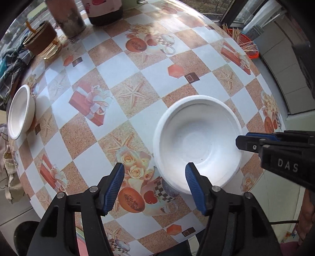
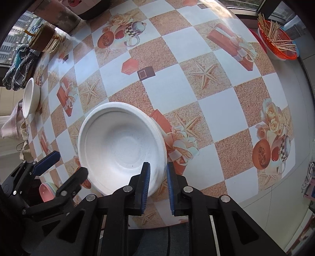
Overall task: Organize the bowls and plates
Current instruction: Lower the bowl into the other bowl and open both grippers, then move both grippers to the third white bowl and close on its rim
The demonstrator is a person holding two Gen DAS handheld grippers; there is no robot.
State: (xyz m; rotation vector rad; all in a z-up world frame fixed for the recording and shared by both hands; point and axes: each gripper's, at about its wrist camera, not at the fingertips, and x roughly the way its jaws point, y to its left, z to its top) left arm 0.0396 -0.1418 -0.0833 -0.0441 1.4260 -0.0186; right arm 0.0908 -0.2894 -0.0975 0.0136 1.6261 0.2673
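Observation:
A large white foam bowl (image 1: 198, 141) sits upright on the patterned table; it also shows in the right wrist view (image 2: 122, 145). My right gripper (image 2: 158, 172) has its jaws narrowly apart around the bowl's near right rim; in the left wrist view it (image 1: 242, 142) reaches in from the right. My left gripper (image 1: 154, 173) is open and empty, its right finger over the bowl's near edge; the right wrist view shows it (image 2: 69, 163) at the bowl's left. A smaller white bowl (image 1: 19, 112) stands at the table's far left edge, also seen in the right wrist view (image 2: 30, 97).
An orange basket of sticks (image 2: 275, 42) sits at the far right. A brown-lidded jar (image 1: 42, 40), a rusty can (image 1: 67, 17) and a dark container (image 1: 104, 11) stand at the back. A plaid cloth (image 2: 18, 65) lies at the left. Pink bowls (image 2: 46, 190) show below the table.

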